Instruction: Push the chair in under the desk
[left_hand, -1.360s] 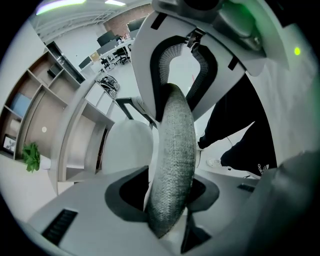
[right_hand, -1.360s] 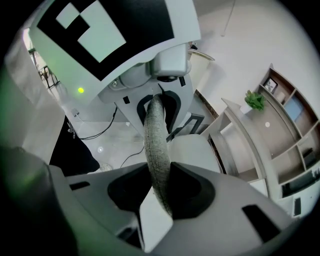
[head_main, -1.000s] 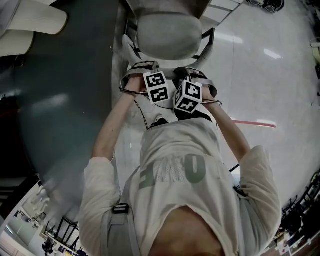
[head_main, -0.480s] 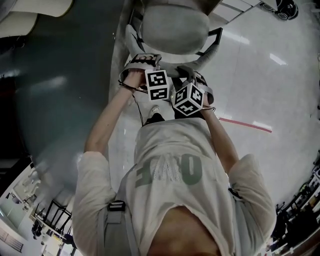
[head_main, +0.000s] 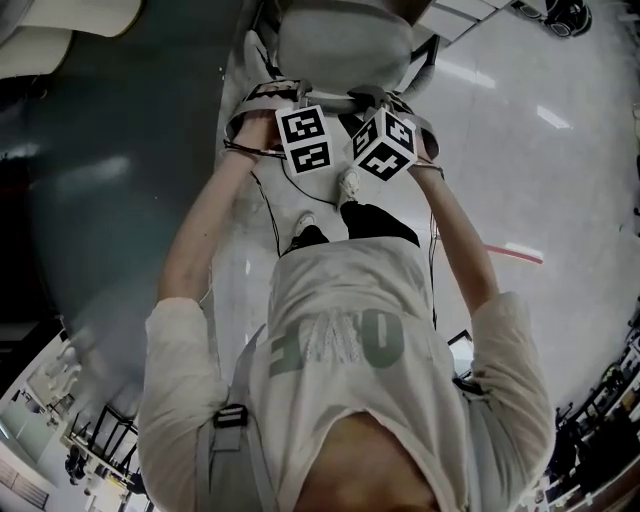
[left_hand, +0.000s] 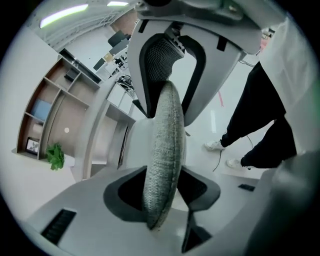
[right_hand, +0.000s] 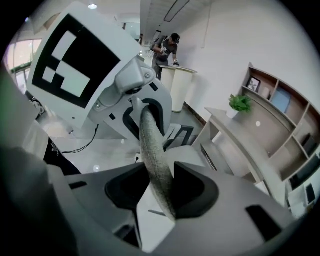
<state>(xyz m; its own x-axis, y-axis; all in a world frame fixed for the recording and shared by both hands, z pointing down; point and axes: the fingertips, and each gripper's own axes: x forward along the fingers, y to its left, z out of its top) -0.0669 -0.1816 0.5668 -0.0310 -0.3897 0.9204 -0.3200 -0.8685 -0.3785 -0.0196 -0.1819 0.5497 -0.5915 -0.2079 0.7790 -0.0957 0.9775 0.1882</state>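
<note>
- Both arms reached straight ahead toward 12 o'clock in the head view. The left arm (head_main: 205, 235) and the right arm (head_main: 462, 245) were nearly at full stretch and met at the near edge of the chair (head_main: 345, 45).
- The left gripper (head_main: 298, 98) and the right gripper (head_main: 372, 98) were held close side by side. The left marker cube (head_main: 305, 140) lay face-up and the right marker cube (head_main: 385, 143) was turned onto a corner.
- The chair stood at 12 o'clock on the pale glossy floor (head_main: 520, 150), just ahead of the person's white shoe (head_main: 348, 185). No view showed whether it sat under a desk.
- The left gripper view showed what the head view hid: the grey cushion edge (left_hand: 165, 150) stood between the jaws. Both pads lay against it as the jaws closed in.
- The right gripper view showed the same cushion edge between its own jaws, a pad touching either side while the jaws eased apart.
- Only the left gripper view caught the chair's dark mesh-filled frame (left_hand: 162, 55) at 12 o'clock and the person's black trousers (left_hand: 260, 115) at 3 o'clock.
- Only the right gripper view caught the left marker cube from the side at 10 o'clock and a second person (right_hand: 167, 47) at 12 o'clock.
- Both gripper views, unlike the head view, took in a potted plant (right_hand: 240, 103) and wooden shelving (right_hand: 280, 120).
</note>
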